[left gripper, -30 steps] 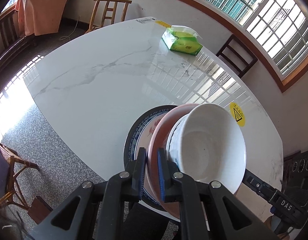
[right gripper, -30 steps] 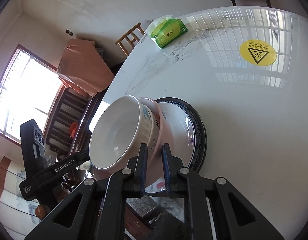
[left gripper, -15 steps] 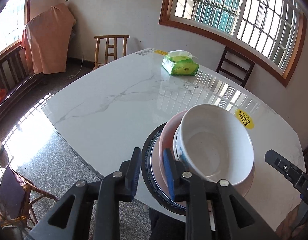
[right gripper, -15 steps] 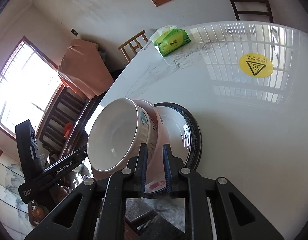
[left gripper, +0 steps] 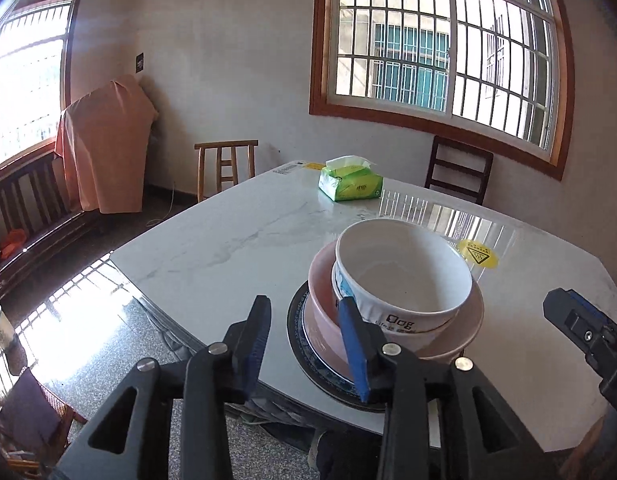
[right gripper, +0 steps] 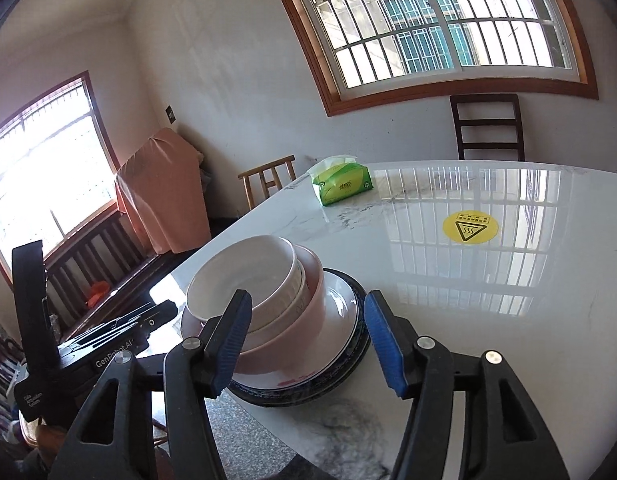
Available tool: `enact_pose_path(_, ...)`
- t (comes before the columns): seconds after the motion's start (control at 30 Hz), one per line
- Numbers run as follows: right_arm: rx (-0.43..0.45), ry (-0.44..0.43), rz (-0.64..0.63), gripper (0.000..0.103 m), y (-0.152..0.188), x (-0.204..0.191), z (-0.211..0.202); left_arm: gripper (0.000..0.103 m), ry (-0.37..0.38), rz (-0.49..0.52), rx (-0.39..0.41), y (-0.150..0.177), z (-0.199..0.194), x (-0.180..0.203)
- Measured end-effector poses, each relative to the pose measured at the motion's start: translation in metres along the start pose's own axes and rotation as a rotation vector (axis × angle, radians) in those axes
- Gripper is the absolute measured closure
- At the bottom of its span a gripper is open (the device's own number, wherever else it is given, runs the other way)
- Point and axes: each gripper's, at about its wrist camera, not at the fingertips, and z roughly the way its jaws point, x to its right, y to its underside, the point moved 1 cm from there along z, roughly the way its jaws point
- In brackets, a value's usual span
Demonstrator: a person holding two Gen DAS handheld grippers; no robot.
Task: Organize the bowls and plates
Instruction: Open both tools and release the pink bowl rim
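Note:
A white bowl (left gripper: 404,276) sits nested in a pink bowl (left gripper: 320,280), which rests on a white plate with a dark blue rim (left gripper: 304,344) near the table's front edge. The same stack shows in the right wrist view: white bowl (right gripper: 244,280), pink bowl (right gripper: 308,304), plate (right gripper: 340,312). My left gripper (left gripper: 306,336) is open and empty, just left of the stack. My right gripper (right gripper: 308,340) is open and empty, its fingers standing either side of the stack's near edge without touching it.
The white marble table (left gripper: 228,248) carries a green tissue pack (left gripper: 350,186) at the back and a yellow warning sticker (left gripper: 478,258). Wooden chairs (left gripper: 226,168) stand around it. The table edge is close in front of the stack.
Both grippers have opened and let go of the pink bowl's rim. The bowls now rest level on the plate. Both grippers have drawn back and tilted up toward the room.

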Motion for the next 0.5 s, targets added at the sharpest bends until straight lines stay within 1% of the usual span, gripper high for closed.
enact_pose_path(0.07, 0.037, 0.017, -0.024, 0.038, 0.005, -0.004, -0.006, 0.067, -0.007, 0.012, 0.007, 0.004, -0.007, 0.004)
enact_pose_path(0.13, 0.070, 0.024, -0.043, 0.030, 0.010, -0.007, -0.014, 0.067, -0.006, 0.024, 0.010, 0.007, -0.013, 0.008)
enact_pose_path(0.17, 0.088, 0.027, -0.042, 0.028, 0.012, -0.008, -0.019, 0.067, -0.008, 0.028, 0.019, 0.008, -0.017, 0.010)
enact_pose_path(0.2, 0.108, 0.035, -0.035, 0.024, 0.014, -0.006, -0.024, 0.066, -0.014, 0.031, 0.035, 0.009, -0.022, 0.011)
enact_pose_path(0.23, 0.129, 0.044, -0.030, 0.019, 0.015, -0.005, -0.029, 0.060, -0.017, 0.037, 0.051, 0.010, -0.027, 0.014)
enact_pose_path(0.27, 0.142, 0.051, -0.029, 0.018, 0.017, -0.004, -0.034, 0.054, -0.017, 0.046, 0.058, 0.010, -0.031, 0.016)
enact_pose_path(0.3, 0.148, 0.052, -0.032, 0.017, 0.018, -0.004, -0.037, 0.046, -0.016, 0.050, 0.061, 0.010, -0.037, 0.019)
enact_pose_path(0.4, 0.156, 0.061, -0.046, 0.012, 0.023, -0.003, -0.046, 0.044, 0.006, 0.054, 0.084, 0.009, -0.051, 0.024)
enact_pose_path(0.43, 0.157, 0.060, -0.047, 0.012, 0.025, -0.003, -0.048, 0.044, 0.016, 0.055, 0.093, 0.008, -0.055, 0.026)
enact_pose_path(0.47, 0.157, 0.056, -0.046, 0.012, 0.027, -0.003, -0.050, 0.042, 0.026, 0.059, 0.099, 0.007, -0.059, 0.027)
enact_pose_path(0.5, 0.157, 0.053, -0.046, 0.012, 0.029, -0.003, -0.052, 0.037, 0.031, 0.062, 0.100, 0.005, -0.062, 0.029)
